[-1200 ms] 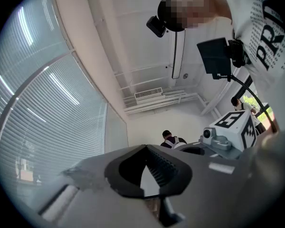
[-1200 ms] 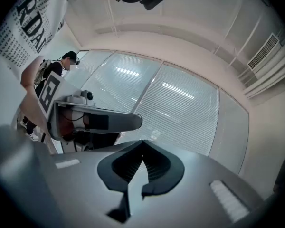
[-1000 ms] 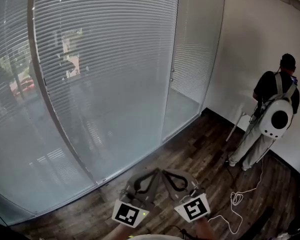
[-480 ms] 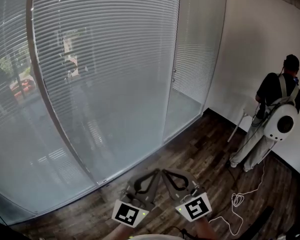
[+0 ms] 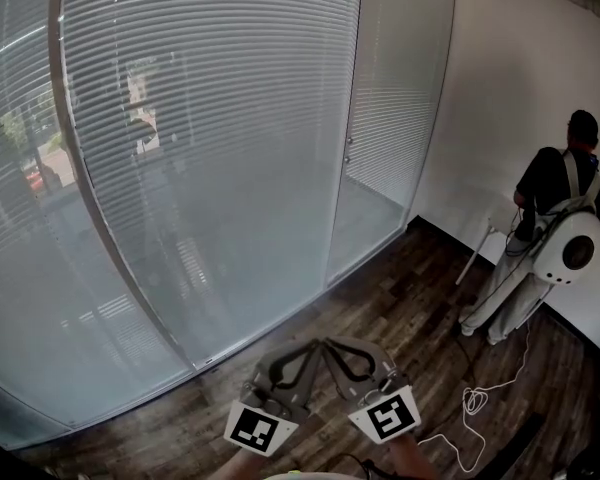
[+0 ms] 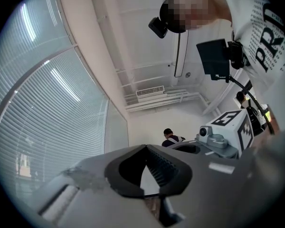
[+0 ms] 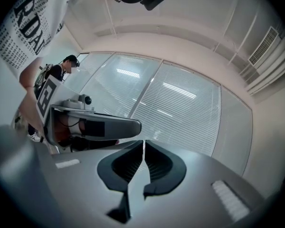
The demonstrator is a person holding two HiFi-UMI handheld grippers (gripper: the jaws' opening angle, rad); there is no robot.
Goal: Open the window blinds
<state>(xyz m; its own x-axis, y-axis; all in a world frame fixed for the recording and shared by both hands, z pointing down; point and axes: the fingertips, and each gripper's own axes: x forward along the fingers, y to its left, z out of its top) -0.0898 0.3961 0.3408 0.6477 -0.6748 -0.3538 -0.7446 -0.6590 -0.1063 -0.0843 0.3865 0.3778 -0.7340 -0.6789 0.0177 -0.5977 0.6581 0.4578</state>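
The window blinds (image 5: 210,118) hang behind curved glass panels, their white slats lying nearly flat, so the street shows only dimly through them. Both grippers sit low in the head view, well short of the glass, with their tips side by side. My left gripper (image 5: 313,346) is shut with nothing between its jaws, and in its own view the left gripper (image 6: 145,147) points up past the blinds (image 6: 47,122). My right gripper (image 5: 330,345) is shut and empty too. In the right gripper view the right gripper (image 7: 143,142) aims toward the blinds (image 7: 180,113).
A person with a white backpack (image 5: 555,243) stands by the white wall at the right. A white cable (image 5: 475,398) lies coiled on the dark wood floor. A narrow glass panel (image 5: 385,118) with a small knob adjoins the corner. A white pole (image 5: 475,255) leans nearby.
The person at the right has drifted slightly further right in the head view. Both grippers stay where they were, still shut.
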